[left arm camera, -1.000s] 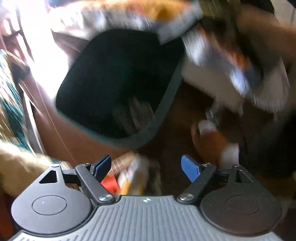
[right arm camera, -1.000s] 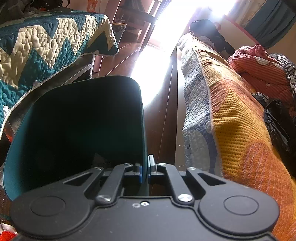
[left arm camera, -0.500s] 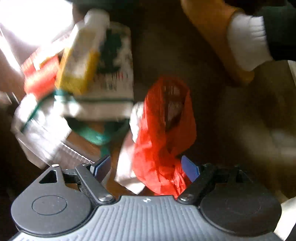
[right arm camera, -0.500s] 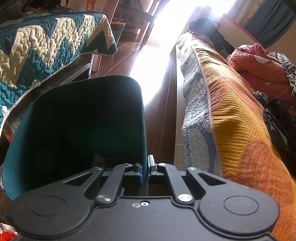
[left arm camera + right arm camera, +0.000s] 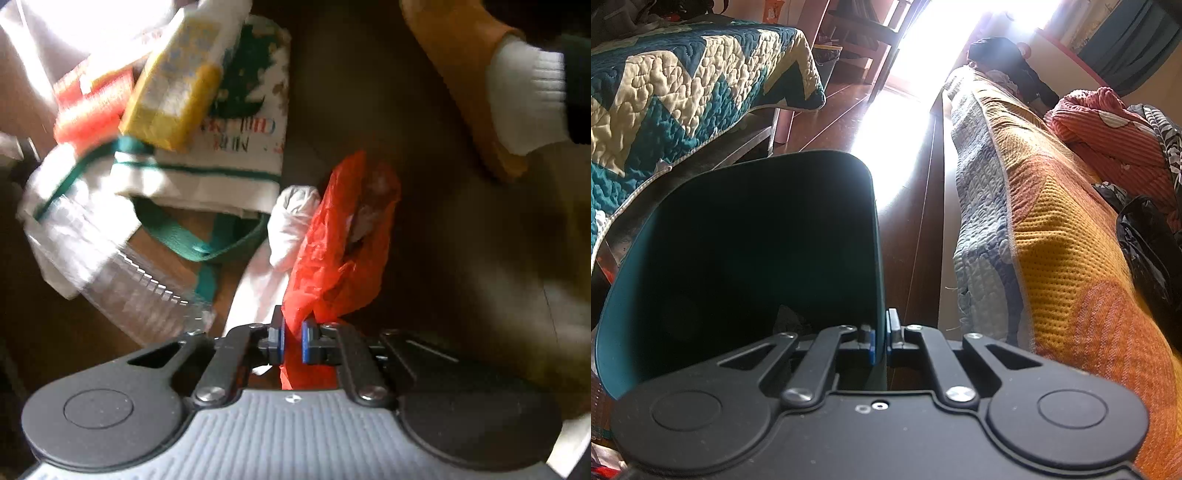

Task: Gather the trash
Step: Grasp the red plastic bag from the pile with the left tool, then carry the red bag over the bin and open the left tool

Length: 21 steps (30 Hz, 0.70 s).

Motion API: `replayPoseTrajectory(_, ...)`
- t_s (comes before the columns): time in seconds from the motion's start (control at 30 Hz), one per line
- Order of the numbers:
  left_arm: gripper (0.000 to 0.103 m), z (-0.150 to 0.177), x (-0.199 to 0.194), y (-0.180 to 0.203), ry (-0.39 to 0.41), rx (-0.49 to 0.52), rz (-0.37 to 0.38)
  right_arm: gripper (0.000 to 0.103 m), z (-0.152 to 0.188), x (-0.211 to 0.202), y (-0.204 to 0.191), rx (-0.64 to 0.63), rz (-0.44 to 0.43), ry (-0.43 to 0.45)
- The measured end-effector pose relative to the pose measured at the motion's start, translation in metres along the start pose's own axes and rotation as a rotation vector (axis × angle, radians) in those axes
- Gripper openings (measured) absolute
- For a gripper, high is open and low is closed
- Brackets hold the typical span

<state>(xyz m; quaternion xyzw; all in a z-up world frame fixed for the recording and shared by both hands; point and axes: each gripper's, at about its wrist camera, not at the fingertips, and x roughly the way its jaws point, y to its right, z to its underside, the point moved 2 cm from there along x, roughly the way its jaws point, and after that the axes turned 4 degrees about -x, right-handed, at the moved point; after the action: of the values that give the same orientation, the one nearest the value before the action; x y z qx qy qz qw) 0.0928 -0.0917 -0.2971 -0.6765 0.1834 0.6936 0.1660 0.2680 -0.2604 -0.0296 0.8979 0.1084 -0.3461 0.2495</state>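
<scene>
At the lower centre of the left wrist view, the left gripper (image 5: 292, 341) has just been closing and now pinches a crumpled red plastic bag (image 5: 341, 236) on the brown floor (image 5: 424, 206). Crowding it on the left are a white cloth (image 5: 291, 218), a clear plastic cup (image 5: 147, 291) and a yellow box (image 5: 173, 96); bare floor opens to the right, towards an orange slipper (image 5: 461, 85). The right gripper (image 5: 881, 341) clamps the near wall of the teal bin (image 5: 753, 266), standing between two beds with a floor strip (image 5: 916, 240) running ahead.
</scene>
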Motion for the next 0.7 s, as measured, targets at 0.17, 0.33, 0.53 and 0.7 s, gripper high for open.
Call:
replayPoseTrajectory(0.17,0.007,0.001,-0.072,-0.007,0.11,-0.031,0.066,0.004,0.001,-0.001,-0.002,-0.027,0.001,0.012)
replayPoseTrajectory(0.33,0.007,-0.003,-0.151,-0.013,0.269,-0.095,0.098,0.004,0.0,-0.004,-0.005,-0.063,-0.021,0.023)
replayPoseTrajectory(0.53,0.007,-0.004,-0.231,-0.015,0.473,-0.094,0.165,0.003,-0.004,-0.009,-0.018,-0.113,-0.029,0.046)
replayPoseTrajectory(0.7,0.007,-0.014,-0.283,-0.022,0.63,-0.112,0.121,0.003,-0.005,-0.012,-0.024,-0.134,-0.045,0.062)
